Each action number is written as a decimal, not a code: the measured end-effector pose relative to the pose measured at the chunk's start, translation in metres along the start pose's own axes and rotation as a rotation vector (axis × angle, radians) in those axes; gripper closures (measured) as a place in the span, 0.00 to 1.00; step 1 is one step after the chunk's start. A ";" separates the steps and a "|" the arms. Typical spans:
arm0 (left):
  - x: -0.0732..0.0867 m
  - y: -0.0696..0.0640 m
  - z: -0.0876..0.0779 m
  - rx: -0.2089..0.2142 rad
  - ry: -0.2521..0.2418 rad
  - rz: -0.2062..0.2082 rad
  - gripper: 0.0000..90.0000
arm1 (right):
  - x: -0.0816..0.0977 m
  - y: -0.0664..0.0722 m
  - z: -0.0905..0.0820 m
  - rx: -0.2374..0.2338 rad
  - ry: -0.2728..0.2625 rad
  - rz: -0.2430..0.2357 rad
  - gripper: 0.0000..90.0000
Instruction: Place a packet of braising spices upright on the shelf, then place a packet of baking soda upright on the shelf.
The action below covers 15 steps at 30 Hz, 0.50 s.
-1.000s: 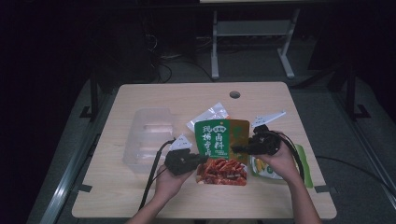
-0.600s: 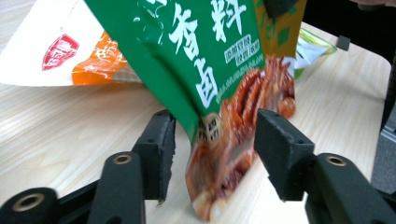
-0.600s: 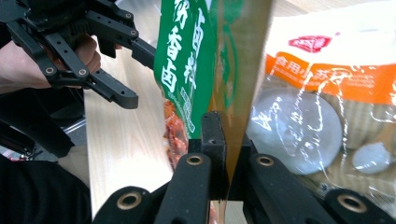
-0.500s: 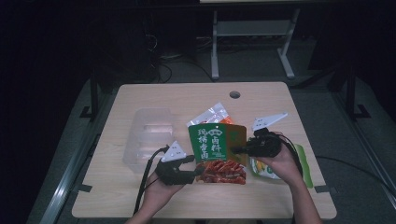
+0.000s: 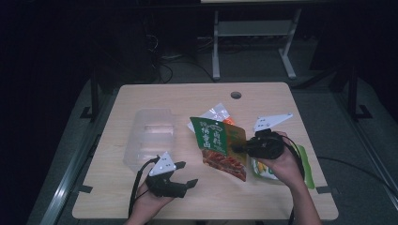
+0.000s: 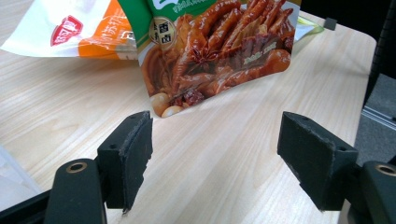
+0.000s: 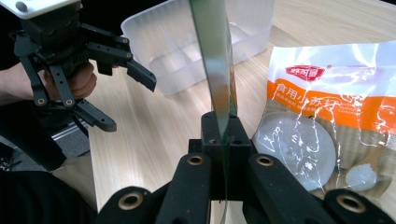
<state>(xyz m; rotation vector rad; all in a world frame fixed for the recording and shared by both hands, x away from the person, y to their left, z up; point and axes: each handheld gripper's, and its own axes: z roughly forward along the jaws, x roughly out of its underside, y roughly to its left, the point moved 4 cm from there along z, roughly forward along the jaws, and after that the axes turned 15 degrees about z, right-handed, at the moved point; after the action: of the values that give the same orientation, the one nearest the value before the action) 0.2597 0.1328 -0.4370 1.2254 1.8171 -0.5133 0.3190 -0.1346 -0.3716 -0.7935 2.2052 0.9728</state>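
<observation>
Bare table (image 5: pixel 263 101) beyond; clear tub (image 5: pixel 151 133) blocks the left

Green-topped pouch (image 5: pixel 220 147) printed with red-brown chicken feet; clear packet (image 7: pixel 327 121) with an orange band and red logo; translucent whitish tub (image 5: pixel 151 136); pale wood-grain table (image 5: pixel 187 96); black grippers (image 5: pixel 180 183) with grey plates

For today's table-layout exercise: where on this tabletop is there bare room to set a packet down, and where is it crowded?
Bare wood lies along the table's far edge around the round hole, and at the near edge between the left gripper and the right hand. It is crowded mid-right: the green packet, the orange-and-white bag and the plastic tub at left.
</observation>
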 end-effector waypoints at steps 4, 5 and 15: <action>0.000 0.000 0.001 -0.003 0.004 0.005 0.29 | 0.001 -0.002 0.000 0.002 -0.006 0.003 1.00; 0.000 -0.001 0.002 -0.003 0.010 0.014 0.29 | 0.002 -0.003 0.001 0.007 -0.004 0.006 1.00; -0.002 -0.004 0.003 0.006 0.010 0.031 0.29 | 0.004 -0.007 -0.001 0.014 -0.016 0.014 1.00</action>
<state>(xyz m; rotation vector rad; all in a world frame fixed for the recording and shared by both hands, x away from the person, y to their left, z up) 0.2582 0.1281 -0.4379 1.2603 1.8034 -0.4969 0.3209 -0.1406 -0.3764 -0.7622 2.2044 0.9669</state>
